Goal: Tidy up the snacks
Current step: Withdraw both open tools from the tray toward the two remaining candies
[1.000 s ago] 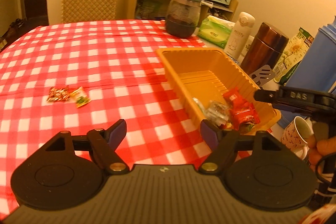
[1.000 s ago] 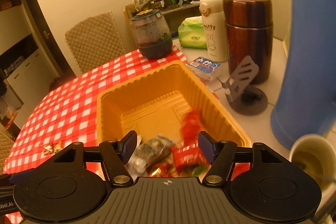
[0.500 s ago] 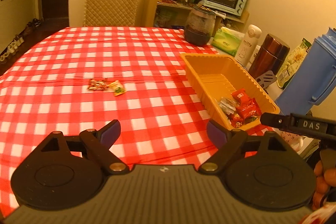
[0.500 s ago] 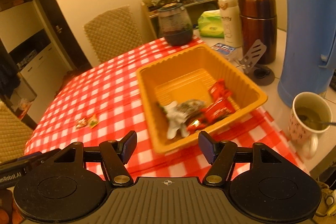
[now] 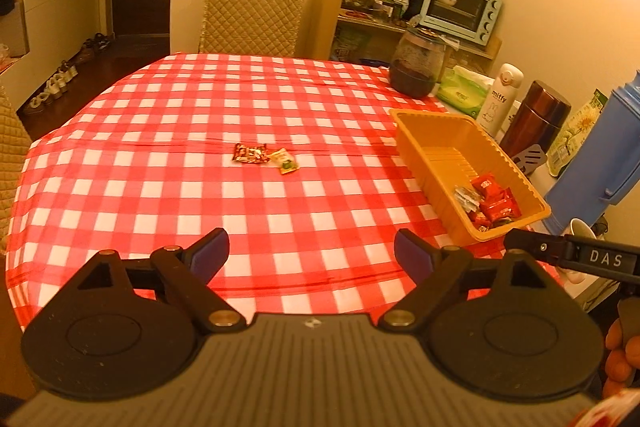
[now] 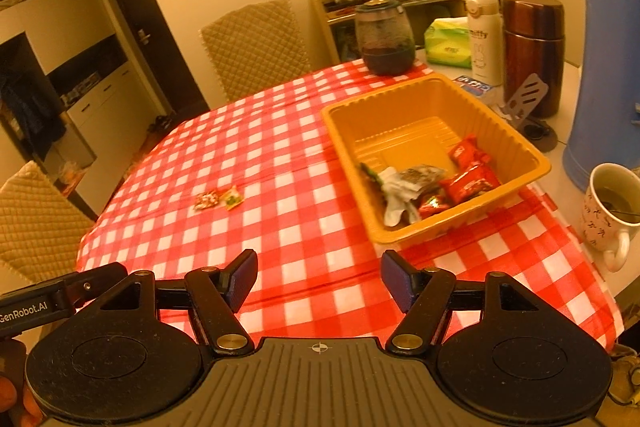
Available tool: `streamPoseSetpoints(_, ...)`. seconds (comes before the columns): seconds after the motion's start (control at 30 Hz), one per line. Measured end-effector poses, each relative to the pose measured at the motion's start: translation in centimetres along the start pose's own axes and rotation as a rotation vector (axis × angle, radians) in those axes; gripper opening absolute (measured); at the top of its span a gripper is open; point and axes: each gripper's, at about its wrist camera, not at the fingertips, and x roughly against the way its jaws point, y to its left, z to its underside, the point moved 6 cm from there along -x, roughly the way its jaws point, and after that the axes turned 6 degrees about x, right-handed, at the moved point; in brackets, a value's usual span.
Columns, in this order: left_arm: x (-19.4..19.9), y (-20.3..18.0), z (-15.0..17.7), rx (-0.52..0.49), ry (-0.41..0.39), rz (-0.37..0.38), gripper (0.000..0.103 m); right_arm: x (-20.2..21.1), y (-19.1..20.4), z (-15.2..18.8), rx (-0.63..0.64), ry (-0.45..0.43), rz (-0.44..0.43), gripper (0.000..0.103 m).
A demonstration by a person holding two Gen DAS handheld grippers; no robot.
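An orange tray [image 5: 416, 155] [image 6: 348, 163] stands on the right of the red-checked table and holds several snack packets [image 5: 490, 205] [image 6: 432, 187] at its near end. A red packet [image 5: 250, 153] [image 6: 206, 200] and a yellow-green packet [image 5: 285, 161] [image 6: 233, 197] lie side by side on the cloth, left of the tray. My left gripper [image 5: 312, 255] is open and empty, held back above the table's near edge. My right gripper [image 6: 319, 281] is open and empty, near the table's front edge, short of the tray.
A dark glass jar [image 5: 416, 69] [image 6: 385, 37], tissue pack [image 6: 447, 43], white bottle [image 6: 485, 37], brown flask [image 6: 534, 53], blue jug [image 6: 608, 55] and mug [image 6: 612, 211] stand beyond and right of the tray. Quilted chairs [image 5: 254, 11] [image 6: 38, 223] stand at the far and left sides.
Both grippers have pulled back and up from the tray, so more of the table shows. A red packet that was falling into the tray now lies in it.
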Motion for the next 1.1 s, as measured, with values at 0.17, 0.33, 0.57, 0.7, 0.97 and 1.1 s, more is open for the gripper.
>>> streamPoseSetpoints(0.17, 0.5, 0.9, 0.1, 0.013, -0.005, -0.005, 0.088, 0.1, 0.9, 0.1, 0.014, 0.003, -0.008, 0.068)
streamPoseSetpoints(0.33, 0.6, 1.6, 0.1, 0.021, -0.005, -0.009, 0.088, -0.2, 1.4, 0.0, 0.027, 0.004, -0.012, 0.069)
streamPoseSetpoints(0.57, -0.6, 2.5, -0.3, 0.021, 0.012, -0.014, 0.088, -1.4, 2.0, -0.3, 0.046, 0.017, -0.015, 0.069)
streamPoseSetpoints(0.7, -1.8, 3.5, -0.9, 0.018, 0.029, -0.024, 0.088, -2.8, 2.7, -0.6, 0.067, 0.026, -0.027, 0.069)
streamPoseSetpoints(0.97, -5.4, 6.5, -3.2, -0.011, 0.040, -0.054, 0.088, -7.3, 4.9, -1.8, 0.133, 0.045, -0.059, 0.069)
streamPoseSetpoints(1.1, -7.8, 7.9, -4.6, -0.068, 0.022, -0.076, 0.088, -10.2, 6.0, -2.6, 0.176, 0.033, -0.088, 0.069)
